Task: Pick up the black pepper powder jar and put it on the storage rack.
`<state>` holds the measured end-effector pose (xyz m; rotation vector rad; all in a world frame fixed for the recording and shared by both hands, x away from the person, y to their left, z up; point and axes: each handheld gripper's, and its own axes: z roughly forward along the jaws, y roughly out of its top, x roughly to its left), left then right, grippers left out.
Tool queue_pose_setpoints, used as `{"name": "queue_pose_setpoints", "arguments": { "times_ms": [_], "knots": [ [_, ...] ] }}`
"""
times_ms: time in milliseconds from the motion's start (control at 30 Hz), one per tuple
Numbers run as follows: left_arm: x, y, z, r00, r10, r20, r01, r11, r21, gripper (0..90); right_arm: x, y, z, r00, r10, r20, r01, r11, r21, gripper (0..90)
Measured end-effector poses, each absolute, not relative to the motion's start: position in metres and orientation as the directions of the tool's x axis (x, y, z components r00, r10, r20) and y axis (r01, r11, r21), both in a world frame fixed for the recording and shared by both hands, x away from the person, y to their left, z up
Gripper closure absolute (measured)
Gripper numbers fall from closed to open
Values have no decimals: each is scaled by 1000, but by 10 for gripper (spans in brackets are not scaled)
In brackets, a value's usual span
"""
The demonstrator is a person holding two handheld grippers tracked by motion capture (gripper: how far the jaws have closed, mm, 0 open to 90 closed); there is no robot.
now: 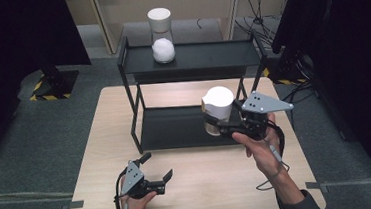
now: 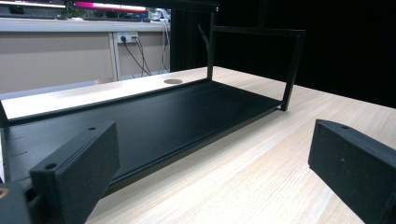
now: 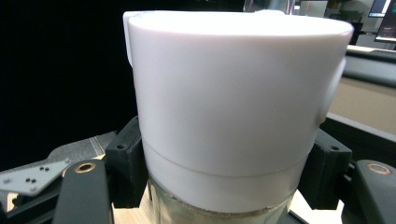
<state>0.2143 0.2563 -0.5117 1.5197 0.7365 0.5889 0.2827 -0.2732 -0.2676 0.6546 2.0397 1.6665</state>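
A clear jar with a white lid point(image 1: 218, 111) hangs in the air over the lower shelf of the black rack point(image 1: 175, 130), with my right gripper point(image 1: 214, 127) shut on it just below the lid. In the right gripper view the white lid point(image 3: 233, 93) looms close, and both black pads point(image 3: 125, 168) press on the jar's sides. A second white-lidded jar point(image 1: 161, 35) holding a white ball stands on the rack's top shelf point(image 1: 205, 58). My left gripper point(image 1: 157, 167) rests near the table's front edge, open, its jaws wide apart with nothing between them point(image 2: 210, 177).
The black two-tier rack stands at the back half of the light wooden table point(image 1: 205, 183). In the left gripper view its lower shelf point(image 2: 154, 121) lies straight ahead with thin black posts point(image 2: 292, 70). Dark curtains and cables flank the table.
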Motion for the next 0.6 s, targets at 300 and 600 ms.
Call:
{"name": "queue_pose_setpoints", "arguments": {
  "times_ms": [300, 600],
  "knots": [
    [214, 256, -512, 661, 748, -61, 104, -10, 995, 18, 294, -264, -240, -792, 610, -28, 77, 145, 986, 310],
    [214, 256, -512, 661, 748, -61, 104, -11, 995, 18, 309, -253, -203, -770, 636, -42, 66, 144, 987, 310]
  ]
}}
